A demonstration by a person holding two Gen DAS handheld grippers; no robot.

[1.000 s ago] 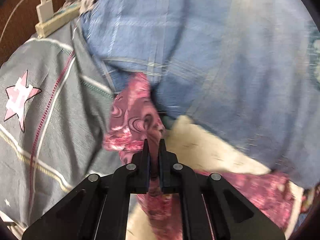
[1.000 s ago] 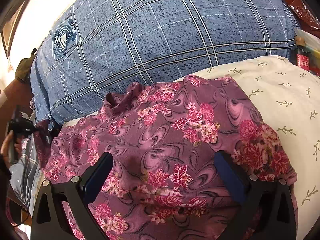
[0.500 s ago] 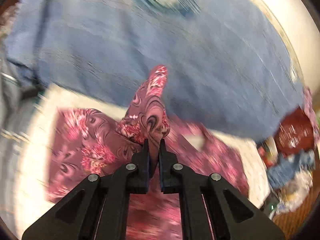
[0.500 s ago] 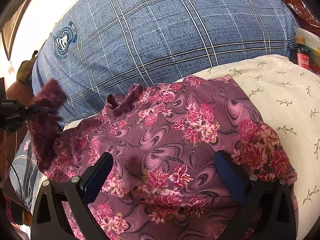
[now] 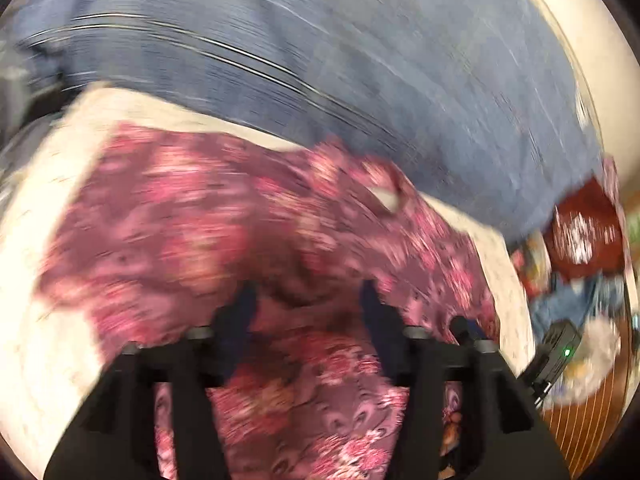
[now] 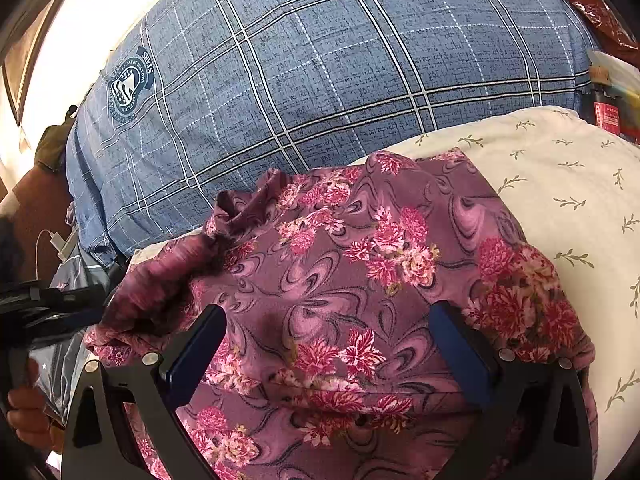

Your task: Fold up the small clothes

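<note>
Floral garment [image 6: 344, 280] spread on cream pillow [image 6: 560, 184], its far edge near the blue plaid cover [image 6: 320, 60]. Left gripper [image 5: 308, 300] jaws opening over the cloth, nothing pinched. Right gripper [image 6: 328, 332] fingers wide apart above the near hem; pillow's right side bare.

Round crest [image 6: 129, 89] on blue plaid cover [image 6: 320, 60], lettering unreadable
</note>
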